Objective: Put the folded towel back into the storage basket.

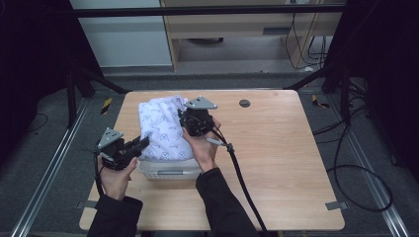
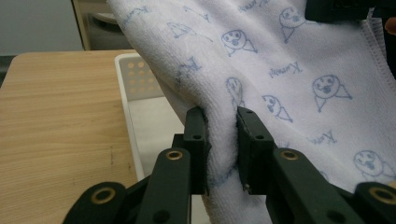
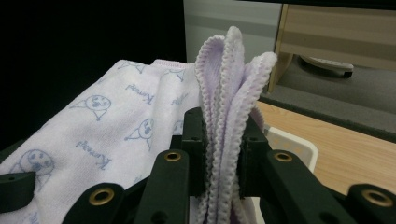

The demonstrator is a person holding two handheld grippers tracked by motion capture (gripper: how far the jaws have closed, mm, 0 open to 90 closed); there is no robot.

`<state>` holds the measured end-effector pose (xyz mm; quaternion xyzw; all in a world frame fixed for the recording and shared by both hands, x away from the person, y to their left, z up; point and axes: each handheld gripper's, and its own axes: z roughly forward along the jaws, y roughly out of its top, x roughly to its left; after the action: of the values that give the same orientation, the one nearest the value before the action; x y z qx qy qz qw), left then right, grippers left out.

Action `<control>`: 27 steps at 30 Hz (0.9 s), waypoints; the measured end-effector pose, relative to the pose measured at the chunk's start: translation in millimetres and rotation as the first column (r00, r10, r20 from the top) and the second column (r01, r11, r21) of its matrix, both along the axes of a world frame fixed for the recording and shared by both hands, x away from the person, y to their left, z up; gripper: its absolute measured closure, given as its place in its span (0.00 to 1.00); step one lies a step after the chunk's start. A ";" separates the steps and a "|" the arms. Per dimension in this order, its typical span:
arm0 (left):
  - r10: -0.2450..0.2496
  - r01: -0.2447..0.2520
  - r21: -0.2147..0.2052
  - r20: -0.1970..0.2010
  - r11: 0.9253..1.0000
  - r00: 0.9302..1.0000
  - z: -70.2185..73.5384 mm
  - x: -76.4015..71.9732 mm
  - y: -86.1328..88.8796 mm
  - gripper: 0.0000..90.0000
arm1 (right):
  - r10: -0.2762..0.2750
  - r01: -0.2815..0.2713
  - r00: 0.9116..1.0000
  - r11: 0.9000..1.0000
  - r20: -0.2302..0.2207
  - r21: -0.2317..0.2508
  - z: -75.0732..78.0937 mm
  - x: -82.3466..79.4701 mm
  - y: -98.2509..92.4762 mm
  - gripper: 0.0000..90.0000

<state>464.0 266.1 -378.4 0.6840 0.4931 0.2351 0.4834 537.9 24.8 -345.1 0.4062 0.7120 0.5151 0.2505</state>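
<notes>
A pale lilac towel printed with small blue faces hangs spread over a white perforated basket near the table's front left. My left gripper is shut on a fold of the towel at its near left side, pads pressing the cloth from both sides. My right gripper is shut on a bunch of the towel's stitched edges, held up at the cloth's right side. In the left gripper view the basket's wall shows beneath the cloth.
The wooden table has a dark round grommet at its back. A black cable trails from the right gripper toward the front edge. Black frame legs stand at both back corners; a desk and cables lie beyond.
</notes>
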 end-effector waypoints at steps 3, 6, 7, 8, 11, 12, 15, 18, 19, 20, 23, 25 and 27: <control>0.000 0.000 0.005 -0.004 1.000 1.000 -1.8 1.5 0.0 0.83 | -0.002 0.002 1.000 1.000 -0.008 -0.001 -3.7 1.9 -0.3 0.86; -0.003 0.003 0.020 -0.018 1.000 1.000 -7.1 4.7 -2.2 0.83 | -0.006 0.006 1.000 1.000 -0.022 -0.002 -10.2 4.7 -0.8 0.86; -0.004 0.004 0.024 -0.021 1.000 1.000 -8.4 5.6 -2.9 0.83 | -0.008 0.008 1.000 1.000 -0.025 -0.004 -11.9 5.6 -1.1 0.86; -0.005 0.005 0.027 -0.025 1.000 1.000 -9.5 6.4 -3.3 0.83 | -0.009 0.009 1.000 1.000 -0.030 -0.003 -13.6 6.3 -1.2 0.86; -0.004 0.005 0.032 -0.035 0.999 0.999 -12.5 8.3 -4.1 0.83 | -0.014 0.014 0.999 1.000 -0.040 -0.010 -18.7 8.5 -0.9 0.86; -0.005 0.006 0.036 -0.038 0.999 0.999 -13.3 8.7 -4.0 0.83 | -0.015 0.014 0.999 1.000 -0.042 -0.009 -19.9 9.1 -0.7 0.86; -0.006 0.008 0.043 -0.046 0.999 0.999 -16.6 10.6 -4.9 0.83 | -0.019 0.018 0.999 1.000 -0.050 -0.014 -24.4 11.5 -1.2 0.86; -0.006 0.008 0.051 -0.054 0.999 0.999 -20.4 12.8 -6.0 0.83 | -0.021 0.020 0.998 1.000 -0.057 -0.016 -29.7 13.3 -1.2 0.86; -0.006 0.010 0.056 -0.059 0.998 0.998 -22.5 14.0 -6.6 0.83 | -0.021 0.020 0.998 1.000 -0.060 -0.018 -31.0 13.9 -1.2 0.86; -0.006 0.010 0.060 -0.062 0.998 0.998 -24.4 15.0 -6.9 0.83 | -0.022 0.021 0.998 1.000 -0.061 -0.019 -33.5 14.6 -1.3 0.86; -0.004 0.009 0.068 -0.072 0.998 0.997 -27.6 16.8 -7.9 0.83 | -0.024 0.023 0.997 1.000 -0.071 -0.020 -39.8 16.9 -2.0 0.86; -0.002 0.008 0.079 -0.077 0.997 0.997 -30.1 17.8 -8.8 0.83 | -0.023 0.023 0.997 1.000 -0.077 -0.013 -41.1 17.3 -1.8 0.86; 0.000 0.008 0.088 -0.083 0.996 0.997 -32.6 19.0 -9.7 0.83 | -0.024 0.022 0.996 1.000 -0.085 -0.022 -46.9 20.0 -1.9 0.86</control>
<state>483.0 256.4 -411.0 0.7149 0.5003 0.2273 0.4324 557.9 22.9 -391.9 0.4333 0.7226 0.4869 0.2303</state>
